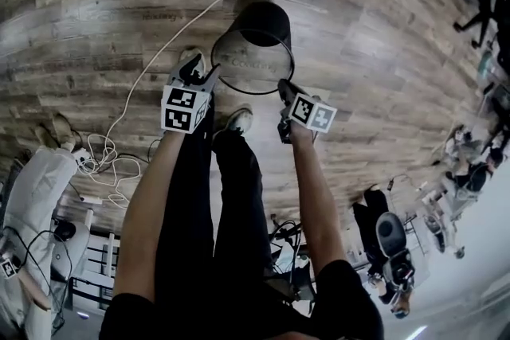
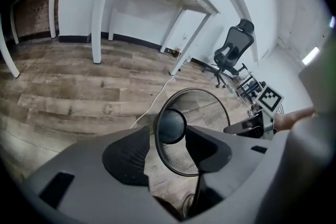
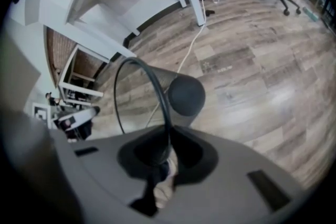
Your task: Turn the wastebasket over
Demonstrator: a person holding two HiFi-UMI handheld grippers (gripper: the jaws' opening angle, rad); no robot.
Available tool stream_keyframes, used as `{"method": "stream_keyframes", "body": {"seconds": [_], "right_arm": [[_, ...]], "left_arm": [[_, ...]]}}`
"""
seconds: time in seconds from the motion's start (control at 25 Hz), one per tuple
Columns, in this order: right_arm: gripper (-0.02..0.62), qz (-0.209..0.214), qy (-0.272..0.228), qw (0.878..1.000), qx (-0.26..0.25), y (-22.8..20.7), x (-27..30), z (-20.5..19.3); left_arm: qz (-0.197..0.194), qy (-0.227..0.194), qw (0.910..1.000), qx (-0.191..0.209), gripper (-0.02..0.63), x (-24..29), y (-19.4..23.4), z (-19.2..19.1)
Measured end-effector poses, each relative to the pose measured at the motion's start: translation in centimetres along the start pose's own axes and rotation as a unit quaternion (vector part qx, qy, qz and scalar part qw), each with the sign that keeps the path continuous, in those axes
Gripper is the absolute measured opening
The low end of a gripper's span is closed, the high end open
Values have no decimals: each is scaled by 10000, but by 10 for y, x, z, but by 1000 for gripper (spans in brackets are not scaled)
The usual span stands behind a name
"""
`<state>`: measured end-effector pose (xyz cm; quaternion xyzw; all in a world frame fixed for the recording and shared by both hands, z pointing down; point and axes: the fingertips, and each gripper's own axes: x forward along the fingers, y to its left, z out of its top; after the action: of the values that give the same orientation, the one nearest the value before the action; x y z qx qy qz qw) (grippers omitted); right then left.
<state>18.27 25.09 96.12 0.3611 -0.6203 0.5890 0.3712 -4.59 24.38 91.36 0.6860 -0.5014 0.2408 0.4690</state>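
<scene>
- Task status: not complete, as judged; the wastebasket is tipped with its open mouth towards the head view and its dark base pointing away over the wooden floor; the mouth does not yet face down; the turn-over and set-down remain.
- Support: no view settles whether the base touches the floor or hangs clear of it.
- Right gripper: jaws narrow and clamped on the wire rim at its lower right edge; the right gripper view shows the rim running straight in between the pads; this grip appears to carry the basket.
- Left gripper: jaws at wide spread; in the left gripper view the rim passes between them at the basket's left edge, with a gap on each side; the pads do not press on it.
- Relative position: the two grippers flank the mouth, one at each side of the rim; the mesh wall and base extend away from both.
- Next requirement, as judged: closure of the left gripper on the rim, then rotation of both hands until the mouth faces the floor.
</scene>
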Motion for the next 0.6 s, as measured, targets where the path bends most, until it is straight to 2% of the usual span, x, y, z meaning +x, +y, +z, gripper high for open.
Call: {"method": "stream_keyframes", "body": {"seconds": [0.24,0.36,0.6], "right_arm": [[58,465,89,9989,3,33,-22,-1],[58,618,122,9980,102,41,-26,-1],[58,423,184,9986,274,29,-19,2]], "left_arm": [[-38,344,9994,-77,240,11,12,-20],[-42,364,9993,-111,93,9,12,-22],[-240,576,9965,-550,75,14,7,-29]]}}
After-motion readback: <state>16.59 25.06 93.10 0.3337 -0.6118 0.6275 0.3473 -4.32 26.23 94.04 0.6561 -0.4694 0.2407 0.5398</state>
